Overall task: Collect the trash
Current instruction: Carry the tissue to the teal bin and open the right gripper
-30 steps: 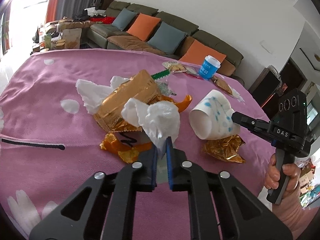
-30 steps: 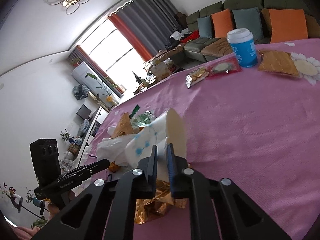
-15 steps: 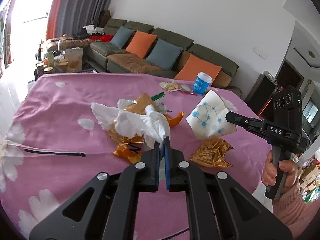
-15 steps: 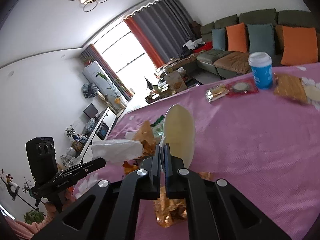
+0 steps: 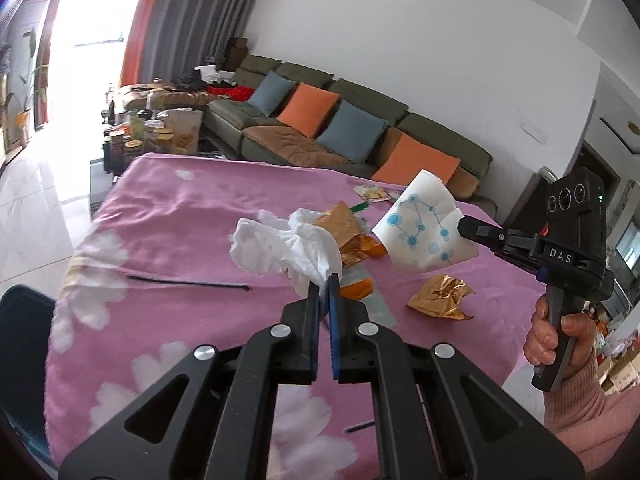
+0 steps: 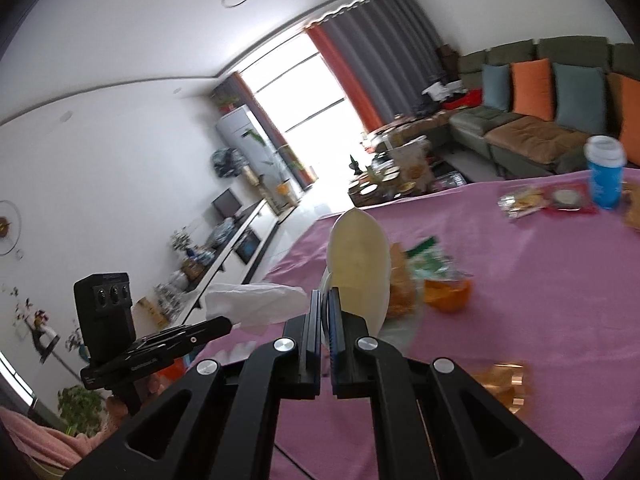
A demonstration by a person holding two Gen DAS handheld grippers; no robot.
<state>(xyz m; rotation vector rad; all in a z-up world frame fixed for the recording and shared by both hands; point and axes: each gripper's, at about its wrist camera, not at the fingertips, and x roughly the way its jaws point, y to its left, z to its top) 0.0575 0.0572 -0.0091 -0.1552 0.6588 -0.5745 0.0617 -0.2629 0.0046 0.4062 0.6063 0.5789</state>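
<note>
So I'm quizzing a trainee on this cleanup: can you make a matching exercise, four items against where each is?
Items:
1. crumpled white tissue
2. white paper cup with blue dots
3. crumpled gold foil wrapper
4. blue cup with white lid

Places:
A. lying loose on the pink cloth
B. pinched in the left gripper
C. standing at the table's far end
D. pinched in the right gripper

Pairs: 1-B, 2-D, 3-A, 4-C
</note>
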